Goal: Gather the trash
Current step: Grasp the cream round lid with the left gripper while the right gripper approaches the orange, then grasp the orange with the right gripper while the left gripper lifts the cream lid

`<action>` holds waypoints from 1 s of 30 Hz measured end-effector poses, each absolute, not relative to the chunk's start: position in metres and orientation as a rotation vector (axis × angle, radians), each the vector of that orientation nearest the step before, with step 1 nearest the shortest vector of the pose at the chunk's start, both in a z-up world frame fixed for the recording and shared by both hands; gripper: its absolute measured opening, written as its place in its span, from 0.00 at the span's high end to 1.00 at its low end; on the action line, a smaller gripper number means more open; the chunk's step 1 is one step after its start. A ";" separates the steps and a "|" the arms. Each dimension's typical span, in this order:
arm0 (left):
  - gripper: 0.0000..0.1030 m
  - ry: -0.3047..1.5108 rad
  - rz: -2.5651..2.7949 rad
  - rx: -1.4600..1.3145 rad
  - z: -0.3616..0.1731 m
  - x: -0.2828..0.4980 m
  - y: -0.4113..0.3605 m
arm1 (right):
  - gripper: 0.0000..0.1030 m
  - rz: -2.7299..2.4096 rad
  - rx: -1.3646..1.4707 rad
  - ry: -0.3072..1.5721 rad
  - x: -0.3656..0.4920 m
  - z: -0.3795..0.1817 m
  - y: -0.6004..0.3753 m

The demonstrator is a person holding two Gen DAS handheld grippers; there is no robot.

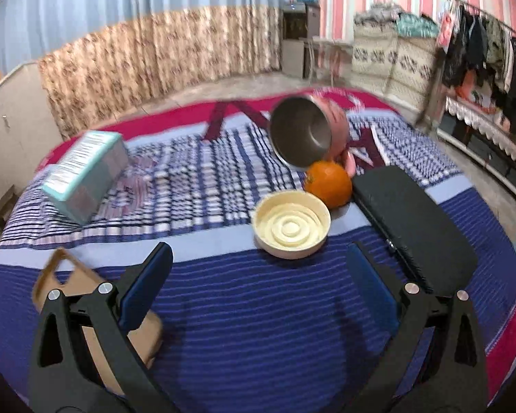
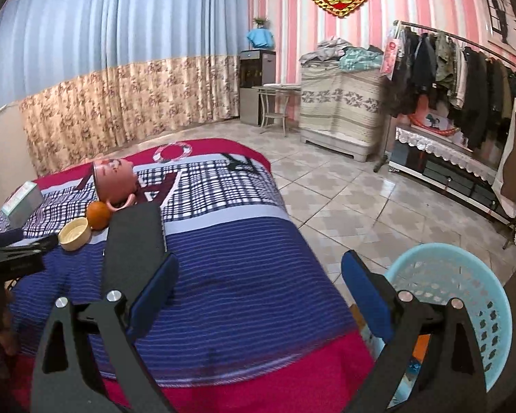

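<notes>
A piece of brown cardboard (image 1: pixel 82 292) lies on the blue striped blanket (image 1: pixel 258 327) at the lower left, partly under my left gripper's left finger. My left gripper (image 1: pixel 258 285) is open and holds nothing. A teal box (image 1: pixel 86 175) rests tilted at the far left of the bed, also seen as the teal box (image 2: pixel 22 203) in the right wrist view. My right gripper (image 2: pixel 258 275) is open and empty over the bed's near right corner. A light blue plastic basket (image 2: pixel 471 285) stands on the floor beside the bed, with a few colourful scraps inside.
On the bed lie a pink pot (image 1: pixel 309 130) tipped on its side, an orange (image 1: pixel 328 182), a cream bowl (image 1: pixel 290 227) and a flat black case (image 1: pixel 412 220). Tiled floor (image 2: pixel 344 189), a clothes rack (image 2: pixel 447 79) and a covered cabinet (image 2: pixel 340 106) lie to the right.
</notes>
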State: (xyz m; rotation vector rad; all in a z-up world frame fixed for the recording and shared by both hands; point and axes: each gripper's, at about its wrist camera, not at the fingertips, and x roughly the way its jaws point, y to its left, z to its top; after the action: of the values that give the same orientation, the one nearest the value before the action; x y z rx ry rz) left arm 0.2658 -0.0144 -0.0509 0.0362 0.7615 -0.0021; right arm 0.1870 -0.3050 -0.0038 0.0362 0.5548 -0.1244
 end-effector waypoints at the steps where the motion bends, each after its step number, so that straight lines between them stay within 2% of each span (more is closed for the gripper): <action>1: 0.05 0.774 -0.010 0.046 -0.055 0.271 -0.018 | 0.09 -0.121 0.034 0.559 0.189 -0.005 -0.303; 4: 0.06 0.817 -0.032 0.070 -0.064 0.287 -0.029 | 0.09 -0.114 0.037 0.572 0.195 -0.010 -0.299; 6: 0.13 0.832 -0.048 0.061 -0.066 0.296 -0.032 | 0.09 -0.111 0.043 0.582 0.200 -0.013 -0.296; 8: 0.38 0.861 -0.089 0.044 -0.069 0.303 -0.033 | 0.09 -0.106 0.043 0.590 0.201 -0.015 -0.294; 9: 0.41 0.874 -0.093 0.043 -0.071 0.304 -0.033 | 0.09 -0.101 0.041 0.592 0.202 -0.016 -0.292; 16: 0.41 0.828 -0.040 0.012 -0.060 0.280 -0.005 | 0.09 -0.026 0.037 0.609 0.212 -0.020 -0.269; 26: 0.41 0.602 0.258 0.063 -0.029 0.207 0.112 | 0.09 0.150 -0.008 0.633 0.262 -0.017 -0.176; 29: 0.41 0.595 0.313 -0.025 -0.035 0.206 0.143 | 0.10 0.197 -0.025 0.674 0.286 -0.026 -0.143; 30: 0.41 0.598 0.321 -0.057 -0.039 0.206 0.150 | 0.15 0.207 -0.043 0.690 0.293 -0.029 -0.134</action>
State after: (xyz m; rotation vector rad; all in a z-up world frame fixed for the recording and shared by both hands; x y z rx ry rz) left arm 0.2057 0.1502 -0.0388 -0.0566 0.5982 0.3208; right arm 0.2925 -0.1340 -0.0291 -0.0433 0.6902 0.2073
